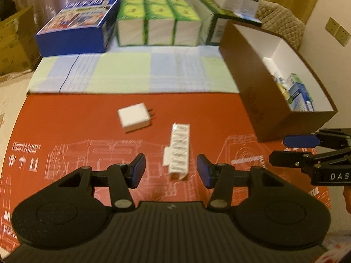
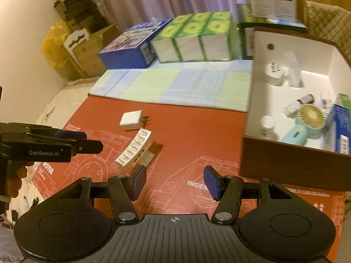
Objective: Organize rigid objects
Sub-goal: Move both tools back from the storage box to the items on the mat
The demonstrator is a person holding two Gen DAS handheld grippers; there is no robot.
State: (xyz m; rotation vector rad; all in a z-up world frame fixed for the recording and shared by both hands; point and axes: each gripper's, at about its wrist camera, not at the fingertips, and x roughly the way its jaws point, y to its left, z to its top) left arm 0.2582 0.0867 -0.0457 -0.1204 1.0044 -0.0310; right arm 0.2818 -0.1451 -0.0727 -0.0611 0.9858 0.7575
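Left tool: nearest the lens in the left wrist view; its blue pads stand apart with nothing pressed between them, jaws about half spread, hanging over the red mat.
White slotted block: lies on the mat just ahead of the left tool, seen in the gap between its pads but touched by neither; long side running away from the camera.
White plug adapter: on the mat beyond the block and to its left, prongs pointing right, near the block but apart from it.
Right tool: jaws likewise about half spread and empty, above bare mat, with the brown box just to its right.
Brown box: open-topped, white inside, standing on the right side of the bench; it holds a mint handheld fan, a white plug, a small white bottle and a blue carton.
Red mat: covers the near bench, printed with white line drawings.
Checked cloth: beyond the mat.
Back row: a blue box beside a green tissue pack.
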